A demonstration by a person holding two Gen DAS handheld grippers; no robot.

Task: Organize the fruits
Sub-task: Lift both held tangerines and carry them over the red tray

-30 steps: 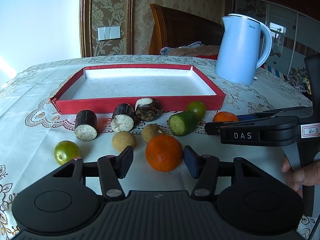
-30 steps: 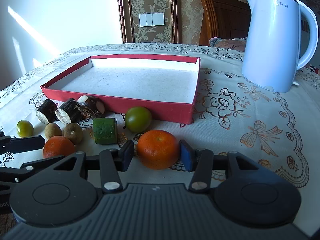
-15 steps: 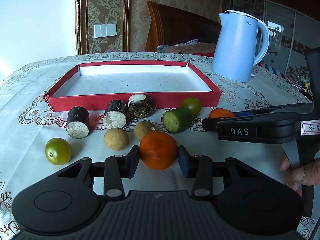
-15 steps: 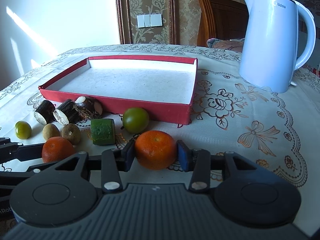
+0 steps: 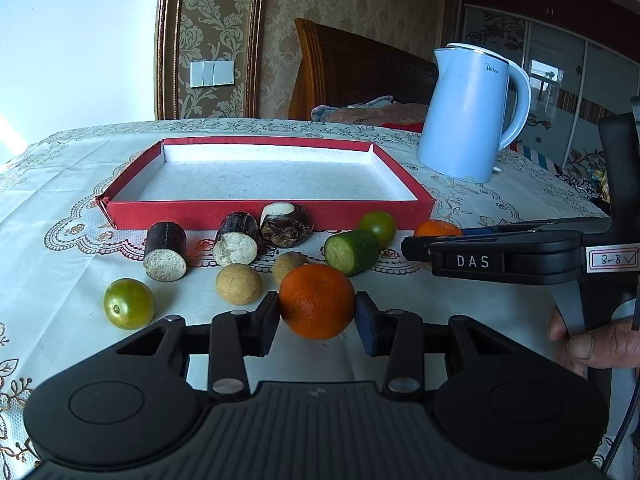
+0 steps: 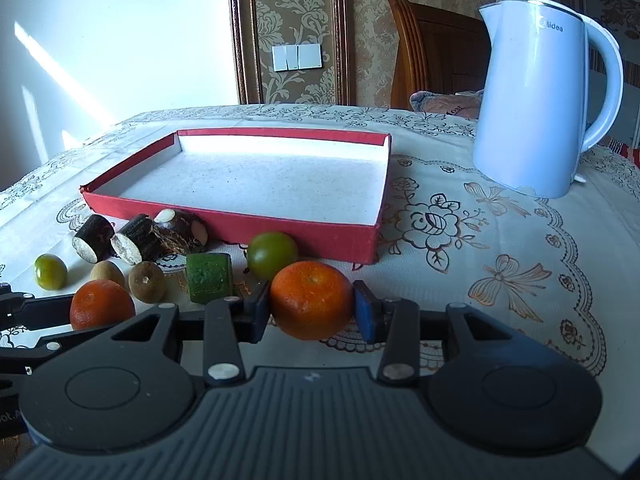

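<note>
Pinching orange between hand-held gripper pads.

Damask-papered wall with a light switch — sunlit, perhaps by a window — behind a wooden headboard.

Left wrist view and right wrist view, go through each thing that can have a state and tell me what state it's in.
Left gripper: shut on the left orange.
Right gripper: shut on the right orange.
Red tray: empty, on the table.
Kettle: upright, lid closed.
Cucumber piece: lying loose on the cloth.
</note>
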